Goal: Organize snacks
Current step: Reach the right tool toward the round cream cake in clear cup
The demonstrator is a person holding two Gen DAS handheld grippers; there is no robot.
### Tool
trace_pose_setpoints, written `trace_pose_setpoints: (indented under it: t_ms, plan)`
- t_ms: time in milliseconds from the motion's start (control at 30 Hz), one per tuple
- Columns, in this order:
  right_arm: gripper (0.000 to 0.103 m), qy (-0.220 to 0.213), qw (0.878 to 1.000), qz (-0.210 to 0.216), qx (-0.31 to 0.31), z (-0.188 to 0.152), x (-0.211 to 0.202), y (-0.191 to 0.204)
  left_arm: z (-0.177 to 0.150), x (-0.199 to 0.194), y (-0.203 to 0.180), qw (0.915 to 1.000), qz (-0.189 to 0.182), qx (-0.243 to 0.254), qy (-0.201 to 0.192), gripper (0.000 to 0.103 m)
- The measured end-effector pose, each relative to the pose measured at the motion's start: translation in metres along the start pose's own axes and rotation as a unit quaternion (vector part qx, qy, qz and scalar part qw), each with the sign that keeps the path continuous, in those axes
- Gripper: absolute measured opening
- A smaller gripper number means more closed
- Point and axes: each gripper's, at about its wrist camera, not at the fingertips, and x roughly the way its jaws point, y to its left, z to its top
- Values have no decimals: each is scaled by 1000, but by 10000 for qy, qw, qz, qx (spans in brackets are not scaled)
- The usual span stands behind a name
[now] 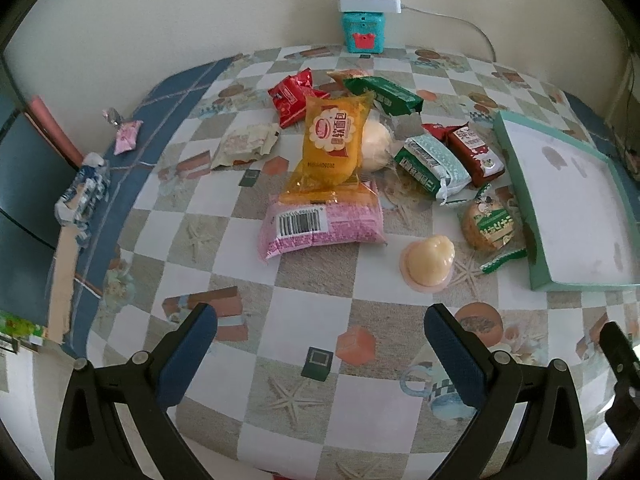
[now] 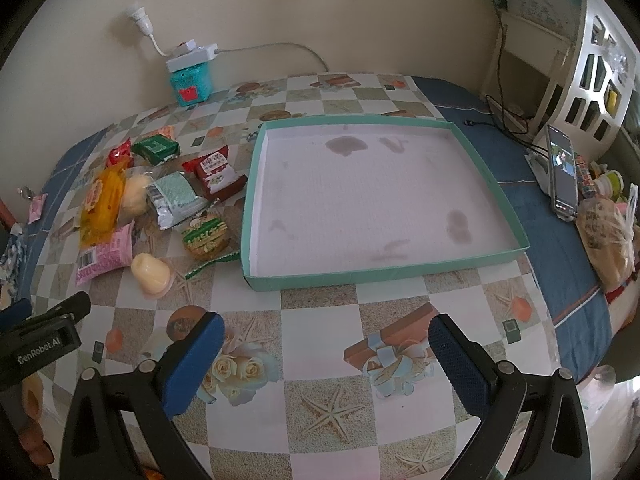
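A pile of snacks lies on the checked tablecloth: a yellow bread packet on a pink packet, red packets, green packets, a round cake in a green wrapper and a pale jelly cup. A shallow teal tray with a white floor stands to the right of the pile and holds nothing. My left gripper is open and empty, short of the pink packet. My right gripper is open and empty, in front of the tray. The pile also shows in the right wrist view.
A teal box under a white power strip stands at the wall. A small pink sweet and a crumpled wrapper lie at the table's left edge. A phone, cables and a bagged item sit at the right edge.
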Motion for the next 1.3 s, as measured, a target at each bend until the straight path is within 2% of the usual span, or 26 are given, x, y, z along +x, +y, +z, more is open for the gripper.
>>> trace_pose_setpoints:
  t_ms: [167,400,633,900,1100,1167,1300]
  plan:
    - [103,-25,9998,-17,-190,7,1,10,7,2,12,9999,-105,-128,-45,103]
    - [103,-3,9990,174,-406,33,9,39,27,5,55,9967,-240,-772,-122,103]
    - [103,72,9975,423,-555,59,25,76,36,22,92,9908,-408,-1292,-37,103]
    - [103,251,9946,858,-534,84,47,116,48,43,101,9881,-588,-1417,61,103]
    - [103,236,9914,1078,-704,70,53,129,55,48,100,9860,-848,-1436,-42,103]
    - [102,359,9895,1167,-774,63,58,133,52,52,99,9853,-892,-1453,-82,103]
    - [94,714,9836,1331,-986,47,75,146,46,61,100,9840,-924,-1519,-113,103]
